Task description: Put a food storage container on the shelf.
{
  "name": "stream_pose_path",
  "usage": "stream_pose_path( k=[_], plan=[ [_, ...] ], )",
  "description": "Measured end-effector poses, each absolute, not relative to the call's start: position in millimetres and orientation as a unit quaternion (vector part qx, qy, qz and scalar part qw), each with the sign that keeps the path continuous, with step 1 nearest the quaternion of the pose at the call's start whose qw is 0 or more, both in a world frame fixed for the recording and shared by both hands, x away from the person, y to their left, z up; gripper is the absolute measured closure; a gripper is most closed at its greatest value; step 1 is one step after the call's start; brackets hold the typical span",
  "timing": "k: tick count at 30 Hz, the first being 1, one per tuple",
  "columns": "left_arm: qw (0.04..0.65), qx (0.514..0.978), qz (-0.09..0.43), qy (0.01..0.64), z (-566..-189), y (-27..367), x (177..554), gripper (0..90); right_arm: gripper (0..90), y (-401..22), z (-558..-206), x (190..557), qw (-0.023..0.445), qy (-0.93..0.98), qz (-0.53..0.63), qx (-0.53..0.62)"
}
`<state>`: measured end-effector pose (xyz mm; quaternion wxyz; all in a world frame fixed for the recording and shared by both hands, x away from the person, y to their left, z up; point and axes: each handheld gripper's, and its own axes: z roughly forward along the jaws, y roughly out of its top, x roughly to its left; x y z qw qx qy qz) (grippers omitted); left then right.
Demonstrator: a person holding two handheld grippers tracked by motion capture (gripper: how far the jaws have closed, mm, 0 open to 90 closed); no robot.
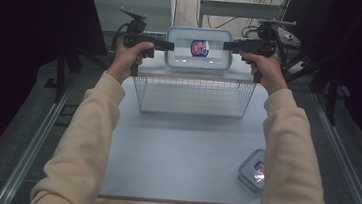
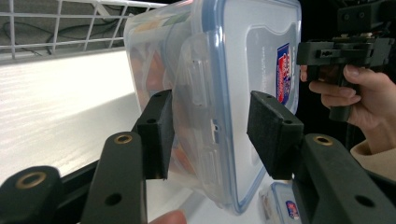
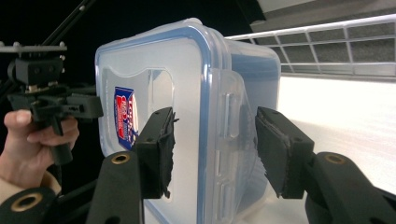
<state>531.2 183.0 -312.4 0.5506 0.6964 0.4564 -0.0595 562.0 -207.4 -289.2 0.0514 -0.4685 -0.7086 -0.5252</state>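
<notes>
Clear plastic lidded container with blue seal is held above white wire basket | left gripper and right gripper fingers clamped on its ends | red-blue label, writing seemingly illegible.

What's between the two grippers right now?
The lidded plastic container spans the gap in the high view, above the wire basket. The left gripper holds one end, the right gripper the other.

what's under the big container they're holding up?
Below the lidded container, gripped at each end by the left hand-held gripper and right hand-held gripper, sits the wire basket. Its floor looks bare; the far strip is hidden behind the container.
</notes>
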Motion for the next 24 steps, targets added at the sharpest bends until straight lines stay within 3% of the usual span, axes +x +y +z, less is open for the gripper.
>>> stream_pose_path(
  k=[9, 13, 19, 24],
  plan=[
    [0.563, 0.661, -0.08, 0.491, -324.1, 183.0, 547.3, 47.0, 46.9, -204.6, -295.8, 573.7, 0.063, -0.668, -0.523, -0.525],
    [0.55, 0.662, -0.07, 0.504, -326.5, 180.1, 549.4, 43.8, 41.8, -196.0, -296.9, 574.0, 0.033, -0.673, -0.493, -0.551],
    [0.554, 0.662, -0.06, 0.502, -328.3, 176.3, 542.5, 36.7, 35.0, -196.2, -300.3, 568.0, 0.023, -0.646, -0.528, -0.551],
    [0.561, 0.662, -0.017, 0.497, -320.2, 180.4, 528.6, 31.4, 34.1, -202.4, -296.4, 550.4, -0.022, -0.656, -0.545, -0.521]
  ],
)
